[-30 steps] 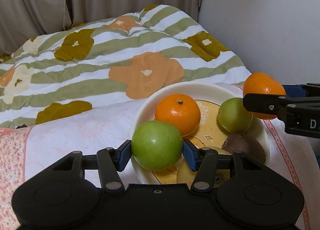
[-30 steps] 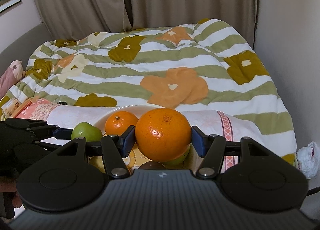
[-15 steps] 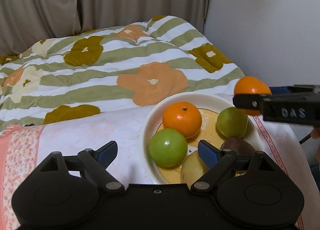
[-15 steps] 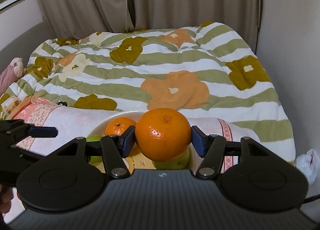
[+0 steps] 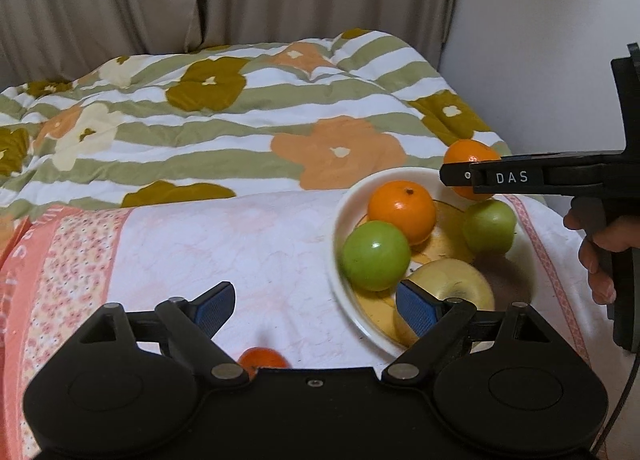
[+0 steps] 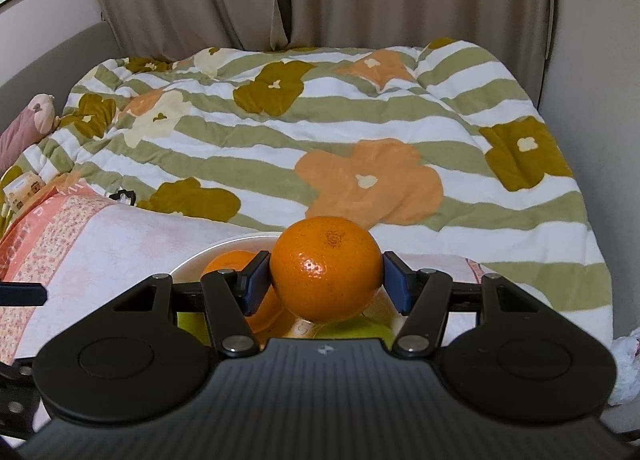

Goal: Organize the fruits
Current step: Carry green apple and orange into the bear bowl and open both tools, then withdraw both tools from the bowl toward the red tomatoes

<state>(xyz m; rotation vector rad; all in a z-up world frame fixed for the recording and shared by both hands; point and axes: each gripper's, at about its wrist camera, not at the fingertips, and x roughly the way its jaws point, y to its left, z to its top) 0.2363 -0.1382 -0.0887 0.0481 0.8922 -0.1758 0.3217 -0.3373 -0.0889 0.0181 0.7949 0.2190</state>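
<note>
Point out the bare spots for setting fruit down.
Free: the pink-white cloth between the bowl and the floral border. Crowded: the bowl, with two green apples, an orange and a yellow fruit.

White letters "DAS" on the side of the right gripper (image 5: 472,176), other lettering on the pink cloth (image 5: 24,260) unreadable

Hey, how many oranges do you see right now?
3. One orange sits in the bowl, one held orange is clamped in the right gripper above it, and one partly hidden orange lies on the cloth by the left gripper. More may be hidden.
</note>
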